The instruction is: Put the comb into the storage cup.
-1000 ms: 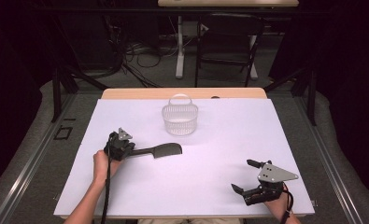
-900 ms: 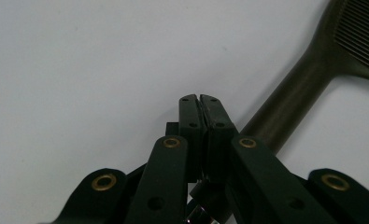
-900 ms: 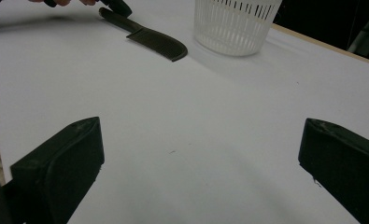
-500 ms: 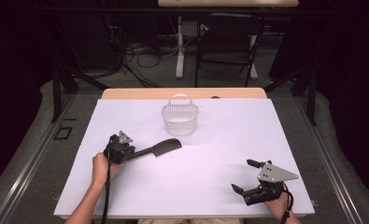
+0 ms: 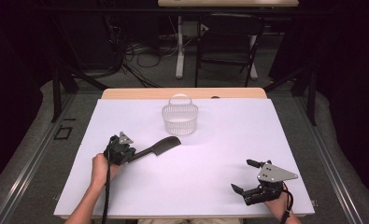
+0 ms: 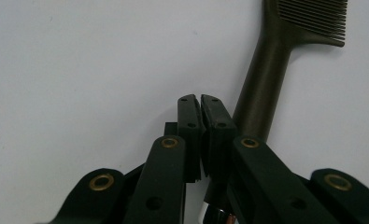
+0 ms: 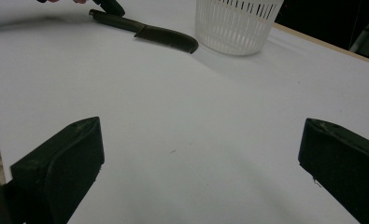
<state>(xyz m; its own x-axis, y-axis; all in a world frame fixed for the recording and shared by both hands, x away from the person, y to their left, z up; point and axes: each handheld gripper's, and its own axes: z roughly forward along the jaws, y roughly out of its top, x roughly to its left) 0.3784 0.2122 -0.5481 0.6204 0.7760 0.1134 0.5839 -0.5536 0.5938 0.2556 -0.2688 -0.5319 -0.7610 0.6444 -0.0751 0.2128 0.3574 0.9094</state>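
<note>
Finds the comb (image 5: 161,147) swung head-first toward the basket (image 5: 180,119) since a second ago, its handle trailing away beside the left gripper's (image 5: 133,155) closed, empty jaws, with the right gripper (image 5: 242,175) agape, farther from the basket.

overhead forward-down, two close tong-mounted views

A white sheet covers the surface (image 5: 247,140), leaving a strip of bare wood along its far edge. Beyond that edge, a dark chair (image 5: 226,42) and a white table leg (image 5: 179,46) stand on grey floor (image 5: 140,84) among tangled cables (image 5: 135,51). The surroundings lie in deep shadow.
</note>
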